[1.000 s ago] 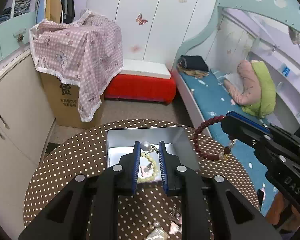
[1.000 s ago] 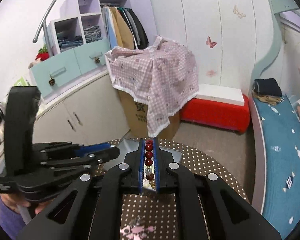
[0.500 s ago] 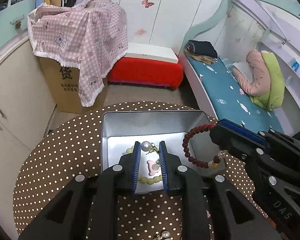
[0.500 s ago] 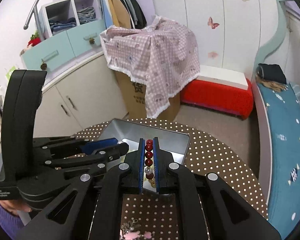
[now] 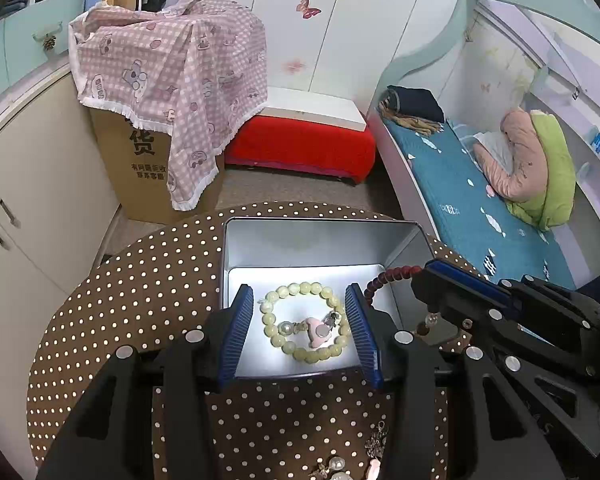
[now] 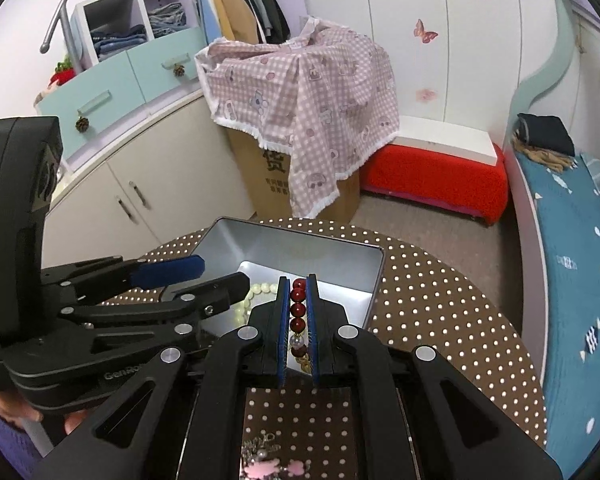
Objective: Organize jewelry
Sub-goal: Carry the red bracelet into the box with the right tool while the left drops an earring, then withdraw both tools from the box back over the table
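Observation:
An open silver tin (image 5: 320,240) stands on the brown polka-dot table (image 5: 140,292). On its floor lies a pale green bead bracelet (image 5: 276,340) with a pearl and a pink charm (image 5: 318,330). My left gripper (image 5: 298,291) hangs just above it, its jaws opening, one blue pad on each side and neither touching the beads. My right gripper (image 6: 298,280) is shut on a dark red bead bracelet (image 6: 298,304), held over the tin's (image 6: 300,248) near right part. From the left wrist view the red bracelet (image 5: 396,273) hangs over the tin's right rim.
Loose jewelry lies at the table's near edge (image 5: 340,468), also a pink piece (image 6: 264,466). Beyond the table stand a cardboard box under a pink checked cloth (image 5: 172,80), a red bench (image 5: 300,144), cabinets at left and a bed (image 5: 460,184) at right.
My left gripper sank toward the tin and spread its jaws, letting go of the pale bracelet, which now lies flat inside. The right gripper came down with the red bracelet.

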Available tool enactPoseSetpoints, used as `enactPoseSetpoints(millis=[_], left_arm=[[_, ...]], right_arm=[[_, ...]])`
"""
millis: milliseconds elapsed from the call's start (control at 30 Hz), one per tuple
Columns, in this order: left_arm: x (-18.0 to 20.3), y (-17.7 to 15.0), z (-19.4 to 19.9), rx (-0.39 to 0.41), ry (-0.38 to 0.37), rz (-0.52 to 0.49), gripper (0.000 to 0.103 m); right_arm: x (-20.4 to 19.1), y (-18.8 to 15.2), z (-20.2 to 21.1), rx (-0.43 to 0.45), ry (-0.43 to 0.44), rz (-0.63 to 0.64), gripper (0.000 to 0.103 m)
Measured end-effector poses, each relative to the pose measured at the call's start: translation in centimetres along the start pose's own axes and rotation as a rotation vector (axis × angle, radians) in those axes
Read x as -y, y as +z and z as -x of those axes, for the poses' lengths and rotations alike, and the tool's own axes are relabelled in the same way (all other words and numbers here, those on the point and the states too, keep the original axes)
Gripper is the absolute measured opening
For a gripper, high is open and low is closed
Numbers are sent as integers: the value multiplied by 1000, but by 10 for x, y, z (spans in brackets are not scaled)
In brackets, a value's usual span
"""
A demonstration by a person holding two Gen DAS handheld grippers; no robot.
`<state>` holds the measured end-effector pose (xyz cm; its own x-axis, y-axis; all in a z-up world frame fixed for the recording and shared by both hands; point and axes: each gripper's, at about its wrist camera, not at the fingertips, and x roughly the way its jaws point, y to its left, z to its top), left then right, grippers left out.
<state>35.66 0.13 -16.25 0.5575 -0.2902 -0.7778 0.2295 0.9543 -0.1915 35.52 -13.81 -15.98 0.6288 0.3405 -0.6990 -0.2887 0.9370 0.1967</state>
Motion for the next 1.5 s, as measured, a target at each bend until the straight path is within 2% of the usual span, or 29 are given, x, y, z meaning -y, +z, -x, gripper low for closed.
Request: enactPoseSetpoints(millis=[100, 167, 300, 367, 500, 567, 600, 633, 800, 967, 1267, 1500], left_arm=[[-1, -2, 4, 2, -1, 9, 46], [-1, -3, 9, 7, 5, 12, 53], [1, -9, 23, 28, 9, 12, 55], [3, -14, 32, 46, 19, 10, 61], [4, -26, 54, 86, 43, 1, 63], [4, -36, 64, 102, 51, 0, 71], [4, -39, 68, 109, 56, 2, 72], [4, -44, 72, 118, 64, 5, 72], [5, -73, 87, 125, 81, -12, 72], [8, -100, 87, 99, 61, 3, 72], [21, -141, 65, 19, 42, -6, 72], [27, -152, 44, -23, 62, -14, 72]], right_arm=[[1, -2, 3, -1, -1, -5, 11], [0, -3, 5, -3, -9, -6, 11], [-3, -5, 16, 0, -21, 2, 11], [-5, -7, 23, 6, -25, 6, 11], [-11, -16, 40, 11, -33, 24, 12], [-14, -23, 48, 11, -41, 28, 27], [-14, -27, 53, 20, -48, 29, 46], [-16, -32, 58, 29, -60, 41, 48], [-17, -57, 75, 26, -54, 32, 50], [-15, -86, 86, 13, -64, 27, 53], [-3, -132, 81, -40, -68, -12, 53], [5, -150, 73, -68, -63, -34, 53]])
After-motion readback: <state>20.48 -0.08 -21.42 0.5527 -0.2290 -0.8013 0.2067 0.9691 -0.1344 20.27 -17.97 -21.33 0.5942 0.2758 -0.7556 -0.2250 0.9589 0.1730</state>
